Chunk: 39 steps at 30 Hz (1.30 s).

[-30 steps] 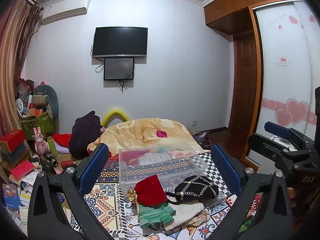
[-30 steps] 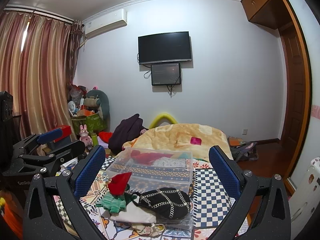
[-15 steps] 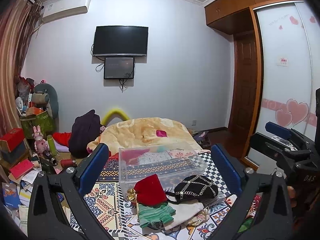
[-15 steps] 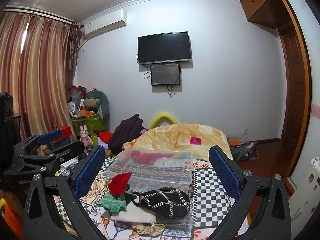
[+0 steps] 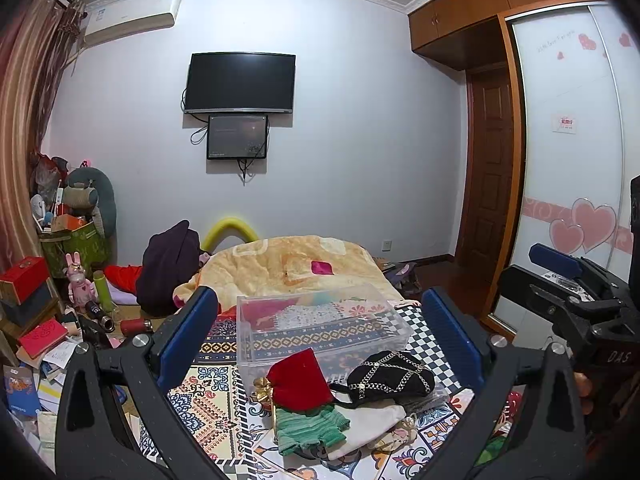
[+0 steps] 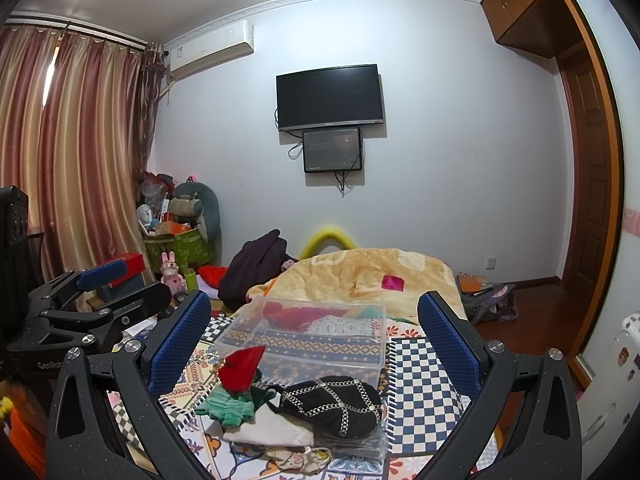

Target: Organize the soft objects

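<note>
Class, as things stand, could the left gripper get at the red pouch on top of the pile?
Probably yes. The left gripper is open, its fingers spread wide, and the red pouch lies uncovered atop the pile, in front of the clear box, with nothing between.

Wall-mounted television (image 5: pixel 241 82) above smaller screen (image 5: pixel 237 137), air conditioner (image 6: pixel 212 49)

The right hand-held gripper (image 6: pixel 314 340) hangs wide open above a bed (image 6: pixel 424 392) where a red pouch (image 6: pixel 241 368), green knit (image 6: pixel 230 408) and black bag (image 6: pixel 334 404) lie before a clear box (image 6: pixel 308 338).
</note>
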Available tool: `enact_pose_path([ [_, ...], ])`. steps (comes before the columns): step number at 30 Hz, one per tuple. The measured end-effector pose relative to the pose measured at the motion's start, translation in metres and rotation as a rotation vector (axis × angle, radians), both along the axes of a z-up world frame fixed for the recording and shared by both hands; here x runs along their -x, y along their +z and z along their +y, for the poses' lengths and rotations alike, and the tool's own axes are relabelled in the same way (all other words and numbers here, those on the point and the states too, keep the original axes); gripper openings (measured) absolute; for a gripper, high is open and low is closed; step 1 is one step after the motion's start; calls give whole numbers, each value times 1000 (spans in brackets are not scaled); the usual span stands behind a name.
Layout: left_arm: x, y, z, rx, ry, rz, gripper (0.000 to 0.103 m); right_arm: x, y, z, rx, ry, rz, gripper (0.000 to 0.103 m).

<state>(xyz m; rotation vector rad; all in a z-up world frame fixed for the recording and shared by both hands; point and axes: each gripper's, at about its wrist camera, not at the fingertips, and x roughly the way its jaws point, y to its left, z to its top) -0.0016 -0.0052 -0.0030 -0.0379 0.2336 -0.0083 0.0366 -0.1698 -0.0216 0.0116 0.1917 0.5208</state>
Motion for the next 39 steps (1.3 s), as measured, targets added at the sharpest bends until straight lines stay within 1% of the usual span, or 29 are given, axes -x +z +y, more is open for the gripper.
enact_pose_path([
  [17,0,2,-1,-2,-2,-1,103,2,2,0,-2,1,1,103],
  [23,-3,-2,-1,-3,-4,15,103,-2,-2,0,0,0,19,103],
  [29,-19,-20,3,8,-12,89,103,-18,-21,2,24,2,86,103],
  [39,-63,-85,21,73,-1,303,103,-56,-74,6,75,13,286,103],
])
